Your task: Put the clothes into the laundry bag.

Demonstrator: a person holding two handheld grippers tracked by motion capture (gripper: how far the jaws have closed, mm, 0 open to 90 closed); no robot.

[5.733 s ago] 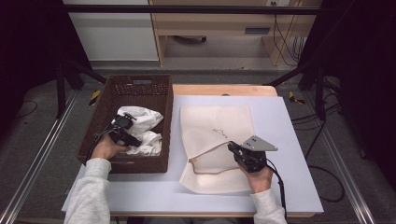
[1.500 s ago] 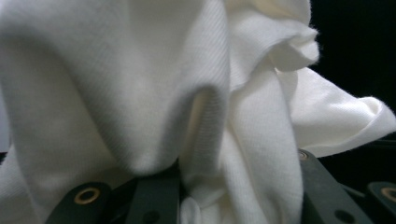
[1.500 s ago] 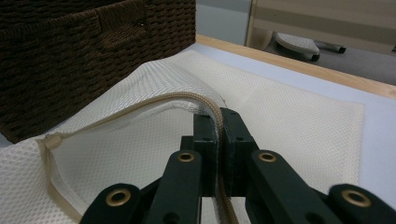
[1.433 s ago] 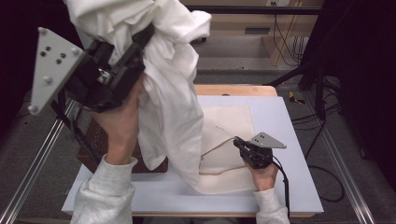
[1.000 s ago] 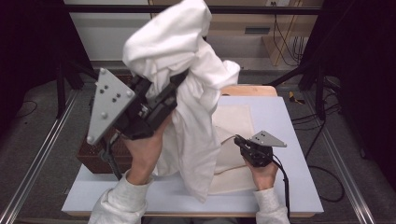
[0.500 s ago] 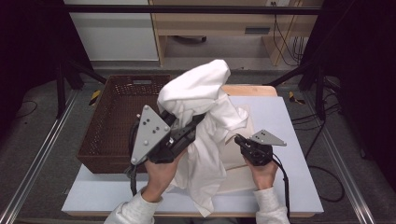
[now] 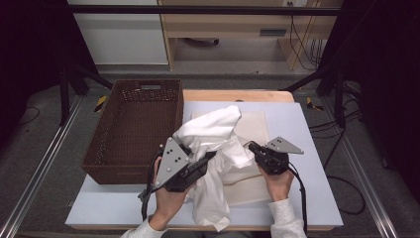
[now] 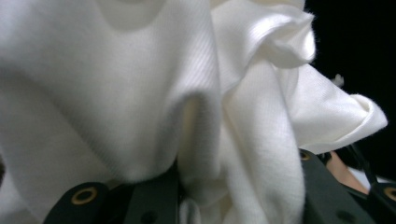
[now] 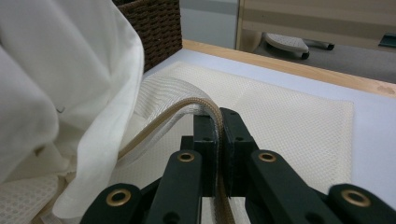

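**High view: white garment lowered onto mesh bag**

High view shows the table (image 7: 307, 208), the empty basket (image 7: 133, 134) and the white garment (image 7: 213, 148) draped over the mesh bag (image 7: 255, 124). Left gripper (image 7: 210, 156) pinches a bunch of garment; its view hides the pads behind folds. Right gripper view shows the right gripper (image 9: 218, 135) pressed together on the bag's corded edge. No writing legible.

No legible text, label, brand, number or sign appears on any surface in the three views (the cloths, the basket and both gripper plates are unmarked at this resolution).
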